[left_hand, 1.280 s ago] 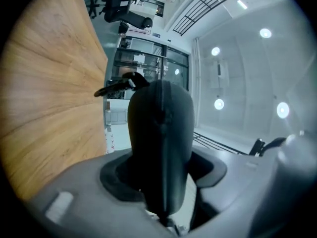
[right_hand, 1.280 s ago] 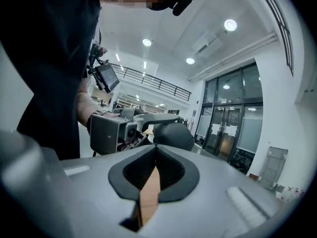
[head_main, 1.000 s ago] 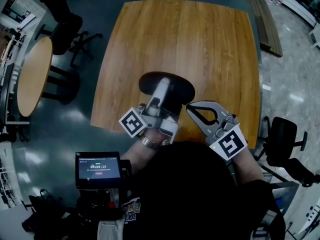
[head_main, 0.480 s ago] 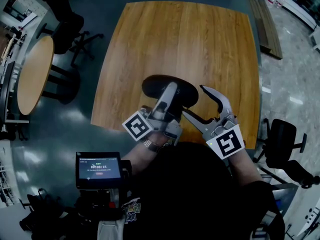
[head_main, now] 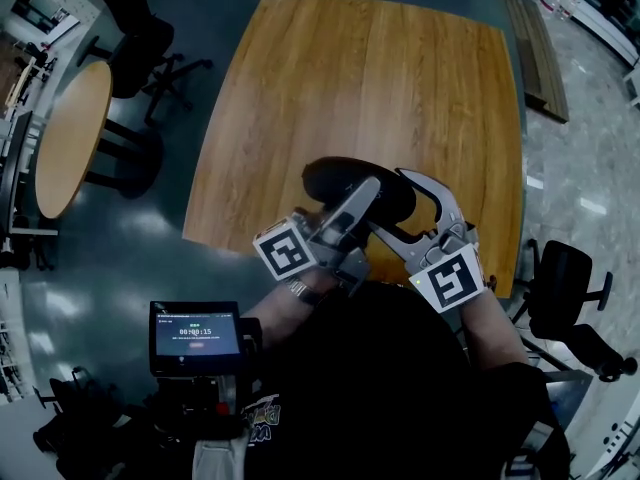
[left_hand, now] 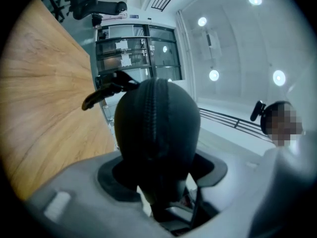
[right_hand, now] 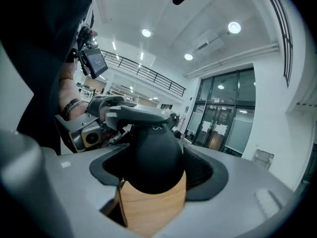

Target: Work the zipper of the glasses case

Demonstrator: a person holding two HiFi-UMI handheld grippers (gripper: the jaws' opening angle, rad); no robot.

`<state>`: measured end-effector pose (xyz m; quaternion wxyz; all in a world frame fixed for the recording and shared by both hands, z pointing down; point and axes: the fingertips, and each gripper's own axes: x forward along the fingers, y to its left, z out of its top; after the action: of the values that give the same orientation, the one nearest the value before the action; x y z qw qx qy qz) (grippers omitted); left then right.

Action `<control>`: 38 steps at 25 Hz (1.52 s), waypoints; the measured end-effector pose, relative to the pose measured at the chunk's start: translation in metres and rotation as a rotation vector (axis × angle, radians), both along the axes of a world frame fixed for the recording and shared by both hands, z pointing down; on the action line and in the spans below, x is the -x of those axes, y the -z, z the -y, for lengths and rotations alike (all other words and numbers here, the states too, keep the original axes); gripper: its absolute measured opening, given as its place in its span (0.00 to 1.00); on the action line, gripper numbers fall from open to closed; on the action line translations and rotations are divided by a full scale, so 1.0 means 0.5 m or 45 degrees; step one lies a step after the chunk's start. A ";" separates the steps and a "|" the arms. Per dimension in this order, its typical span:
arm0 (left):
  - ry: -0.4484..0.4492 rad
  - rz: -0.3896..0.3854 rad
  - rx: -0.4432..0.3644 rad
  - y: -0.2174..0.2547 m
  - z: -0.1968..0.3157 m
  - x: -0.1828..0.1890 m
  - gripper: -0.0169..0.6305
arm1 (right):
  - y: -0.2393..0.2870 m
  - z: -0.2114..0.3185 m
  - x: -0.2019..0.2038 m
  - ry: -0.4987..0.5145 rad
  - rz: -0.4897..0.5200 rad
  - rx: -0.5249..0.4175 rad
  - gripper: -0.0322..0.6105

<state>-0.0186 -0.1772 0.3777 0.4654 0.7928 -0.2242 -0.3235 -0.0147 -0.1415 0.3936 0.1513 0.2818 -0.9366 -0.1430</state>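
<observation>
The black glasses case point(head_main: 345, 176) sits over the near part of the wooden table point(head_main: 350, 78). My left gripper point(head_main: 360, 196) is shut on it, with one finger point(head_main: 348, 213) lying across its top. In the left gripper view the case point(left_hand: 156, 128) fills the gap between the jaws, its zipper point(left_hand: 151, 108) runs up the middle, and a dark pull tab point(left_hand: 106, 90) sticks out at the far end. My right gripper point(head_main: 388, 200) has just been opening. Its jaws now stand wide around the case's right end point(right_hand: 153, 157), with a gap showing at one pad.
A round table point(head_main: 65, 138) and office chairs point(head_main: 135, 28) stand on the floor to the left. Another chair point(head_main: 570, 278) is at the right. A small screen device point(head_main: 195, 333) is at my waist. The table's near edge point(head_main: 240, 243) lies just below the grippers.
The right jaws went from shut at the case's right end to wide open around it. The left gripper carried the case to the right and rolled it.
</observation>
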 end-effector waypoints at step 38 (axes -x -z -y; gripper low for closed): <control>0.161 0.897 0.070 -0.224 -0.259 0.033 0.02 | -0.614 0.261 -0.172 -0.002 -0.215 0.810 0.56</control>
<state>-0.0353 -0.0475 0.4896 0.3596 0.8274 -0.4281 -0.0525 0.0713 -0.2719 0.7005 0.3088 0.2083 -0.9183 0.1340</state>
